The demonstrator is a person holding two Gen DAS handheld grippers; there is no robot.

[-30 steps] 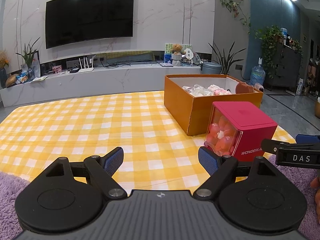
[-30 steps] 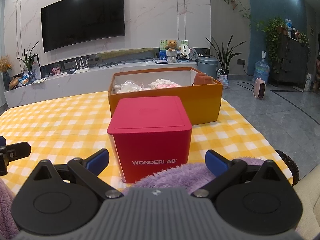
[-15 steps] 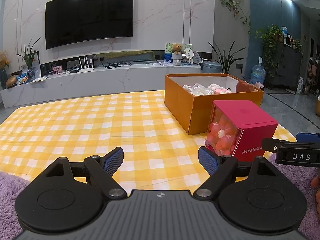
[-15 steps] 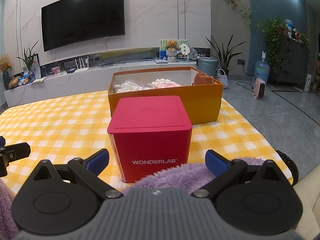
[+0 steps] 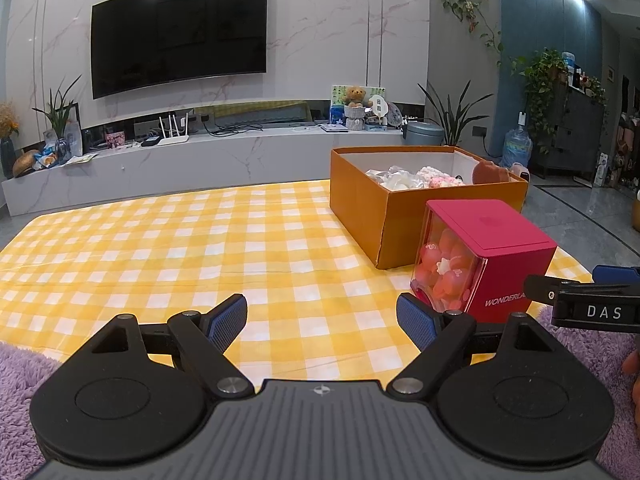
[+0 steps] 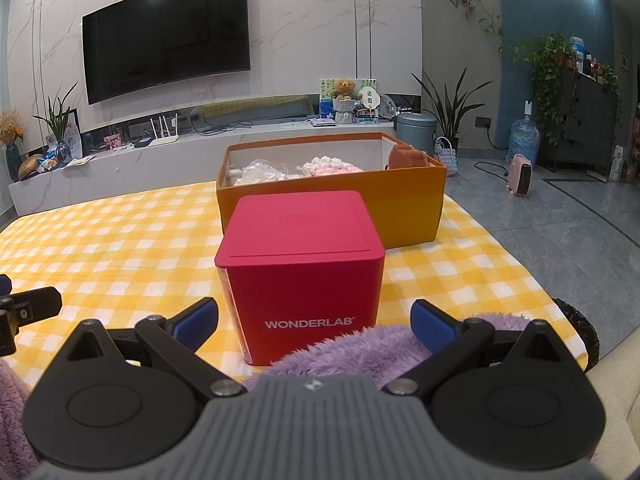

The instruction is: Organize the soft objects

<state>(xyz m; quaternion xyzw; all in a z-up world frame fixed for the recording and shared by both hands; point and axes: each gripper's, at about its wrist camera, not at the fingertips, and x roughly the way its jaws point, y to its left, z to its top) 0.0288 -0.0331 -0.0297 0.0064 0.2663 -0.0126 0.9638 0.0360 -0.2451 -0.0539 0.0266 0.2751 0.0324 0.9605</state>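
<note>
An orange cardboard box (image 5: 404, 224) sits on the yellow checked cloth (image 5: 160, 248) and holds white, pink and brown soft items (image 5: 416, 178). It also shows in the right wrist view (image 6: 404, 208). A red WONDERLAB cube box (image 6: 300, 272) with pink soft balls behind its clear side (image 5: 448, 272) stands in front of it. My left gripper (image 5: 322, 320) is open and empty over the cloth. My right gripper (image 6: 314, 318) is open just before the red cube, above purple fluffy fabric (image 6: 360, 348).
Purple fluffy fabric (image 5: 16, 384) lies at the near edges. A marble TV bench (image 5: 200, 160) with a TV (image 5: 178, 28) is behind. Grey tiled floor (image 6: 560, 240), a heater (image 6: 520, 176) and plants lie to the right of the cloth.
</note>
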